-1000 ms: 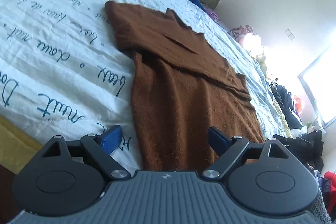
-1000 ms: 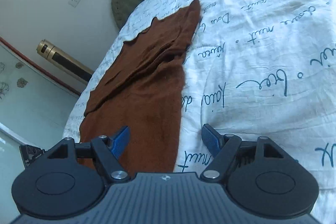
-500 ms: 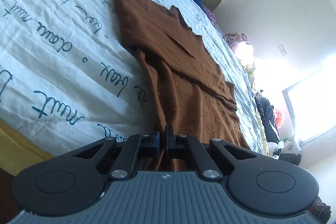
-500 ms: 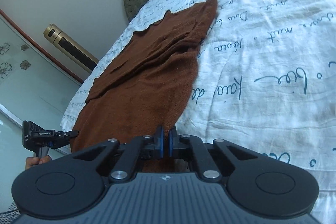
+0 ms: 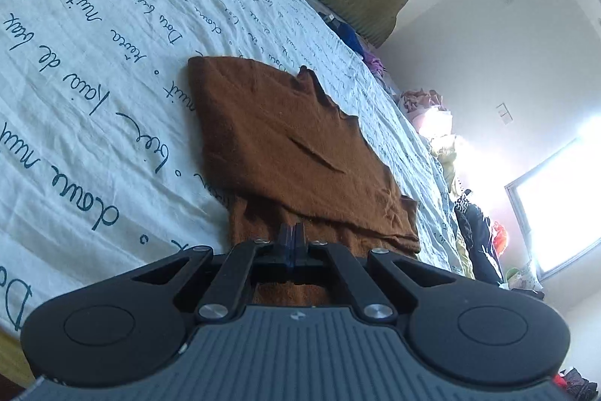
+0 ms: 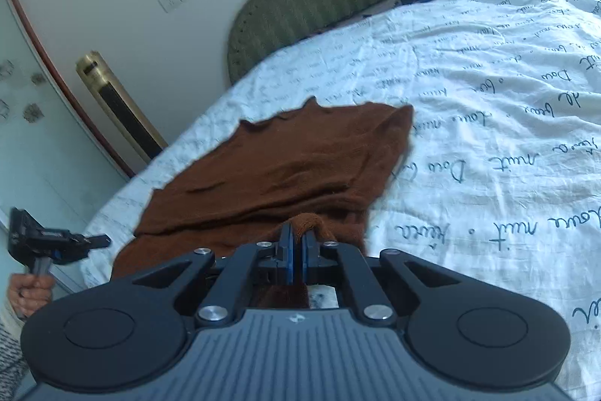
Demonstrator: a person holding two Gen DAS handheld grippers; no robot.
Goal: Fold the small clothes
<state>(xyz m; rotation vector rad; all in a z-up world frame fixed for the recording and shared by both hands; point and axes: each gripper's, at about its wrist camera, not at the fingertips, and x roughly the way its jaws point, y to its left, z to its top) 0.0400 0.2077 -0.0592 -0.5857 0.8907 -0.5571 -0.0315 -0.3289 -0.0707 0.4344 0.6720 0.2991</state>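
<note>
Both the left gripper and right gripper, wide apart a second ago, now pinch the near hem of the brown garment (spread toward twelve o'clock on the bedsheet), lifting it to begin the fold.

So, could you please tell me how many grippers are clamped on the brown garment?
2. The left gripper pinches the brown garment at its near hem; the right gripper pinches the same hem further along.

Bright daylight, window glare (blown out), fisheye warp
</note>
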